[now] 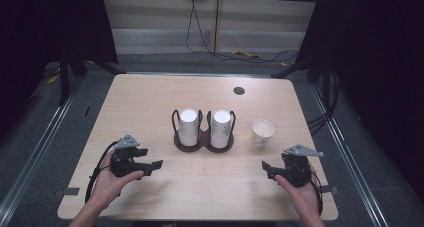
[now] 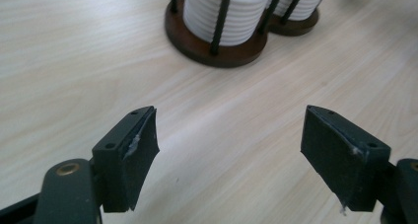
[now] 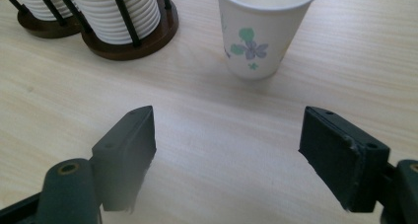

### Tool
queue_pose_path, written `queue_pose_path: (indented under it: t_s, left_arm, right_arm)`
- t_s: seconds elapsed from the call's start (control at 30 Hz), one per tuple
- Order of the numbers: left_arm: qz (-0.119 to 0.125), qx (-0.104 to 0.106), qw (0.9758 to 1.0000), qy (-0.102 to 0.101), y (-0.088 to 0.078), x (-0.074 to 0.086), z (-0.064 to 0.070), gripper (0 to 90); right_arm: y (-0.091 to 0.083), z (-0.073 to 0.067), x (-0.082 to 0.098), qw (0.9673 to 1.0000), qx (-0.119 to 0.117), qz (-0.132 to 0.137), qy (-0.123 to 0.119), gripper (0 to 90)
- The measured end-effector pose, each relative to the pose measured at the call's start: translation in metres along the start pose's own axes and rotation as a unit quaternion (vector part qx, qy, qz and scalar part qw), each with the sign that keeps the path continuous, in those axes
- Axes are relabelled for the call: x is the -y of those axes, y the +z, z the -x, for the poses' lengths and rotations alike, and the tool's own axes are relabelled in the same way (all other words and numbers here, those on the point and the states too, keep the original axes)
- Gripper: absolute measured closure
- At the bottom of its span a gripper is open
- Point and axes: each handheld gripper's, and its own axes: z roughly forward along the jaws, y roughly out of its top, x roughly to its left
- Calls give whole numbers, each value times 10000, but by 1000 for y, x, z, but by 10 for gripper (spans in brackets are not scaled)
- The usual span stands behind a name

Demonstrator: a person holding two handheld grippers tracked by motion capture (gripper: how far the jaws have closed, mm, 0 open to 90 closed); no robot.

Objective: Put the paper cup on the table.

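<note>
We hold the left gripper [image 1: 156,166] and the right gripper [image 1: 268,168] low over the near part of the table [image 1: 150,94], both with jaws spread and nothing between them. The thing nearest our work looks to be the single paper cup [image 1: 263,132], which stands upright, mouth up, just right of the cup holder [image 1: 203,141] and ahead of the right gripper. It is light and thin-walled, so a jaw that clips its rim could tip it, and too hard a pinch could crush the wall. The holder carries 2 stacks of cups [image 1: 189,124] inside black wire uprights; these wires stand in the way of any side grip, and the loose cup sits near enough that a wide approach could knock the holder's wooden base.
</note>
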Motion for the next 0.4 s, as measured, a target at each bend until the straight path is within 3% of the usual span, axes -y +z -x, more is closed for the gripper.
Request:
queue_pose_path:
  t_s: [0.07,0.4]
  left_arm:
    - [33,44,9999,-119,-1,7,0,218]
    - [121,77,9999,-60,4,28,0,209]
  right_arm:
    - [-3,0,9,10000,-5,26,66,210]
    - [3,7,20,9998,40,60,172,204]
